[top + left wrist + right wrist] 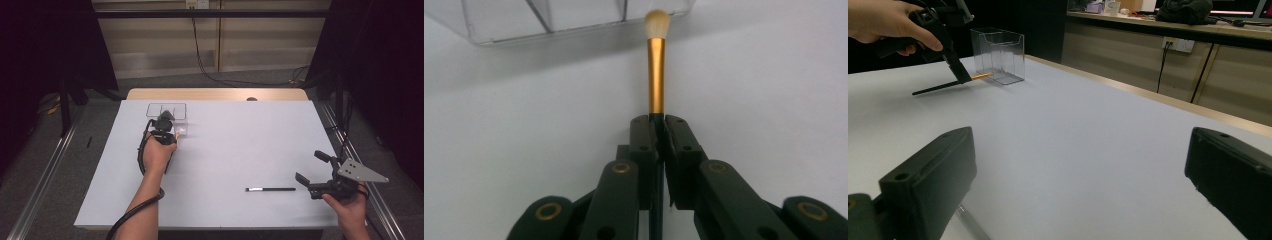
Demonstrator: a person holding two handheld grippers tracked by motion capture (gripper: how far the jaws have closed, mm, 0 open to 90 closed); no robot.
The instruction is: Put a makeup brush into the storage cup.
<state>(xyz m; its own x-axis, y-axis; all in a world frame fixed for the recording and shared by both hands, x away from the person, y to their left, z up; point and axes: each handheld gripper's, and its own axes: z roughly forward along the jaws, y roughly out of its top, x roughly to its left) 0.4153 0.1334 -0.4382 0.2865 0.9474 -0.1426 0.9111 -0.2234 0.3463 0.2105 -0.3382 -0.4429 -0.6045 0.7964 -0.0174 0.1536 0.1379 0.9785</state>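
While the right gripper [311,176] waits near the tabletop's [225,150] front right corner, its jaws stand wide apart with nothing between them, the person's right hand [350,210] behind it at the front edge. Just to its left, close to that same front edge, a slim black pencil-like stick [270,189] with a pale tip lies flat, touched by nothing; the right gripper view catches only a sliver of something thin beneath its own jaws, too little to name.

Farther in, toward the back left of the tabletop, the left hand [157,155] carries the left gripper [658,125], whose jaws are pinched tight on the dark handle of a makeup brush [656,65]. The brush's gold ferrule and pale bristle tip point away from the person, and from the right gripper view the brush looks held low and nearly level over the surface.

Beyond it, near the back left corner, stands a clear plastic organizer box [167,111] with dividers. The bristle tip sits just at its near wall, not yet inside.

My guess is the job is putting items into that box: the brush is nearly there, nothing visibly rests inside yet, and the stick remains to be collected.
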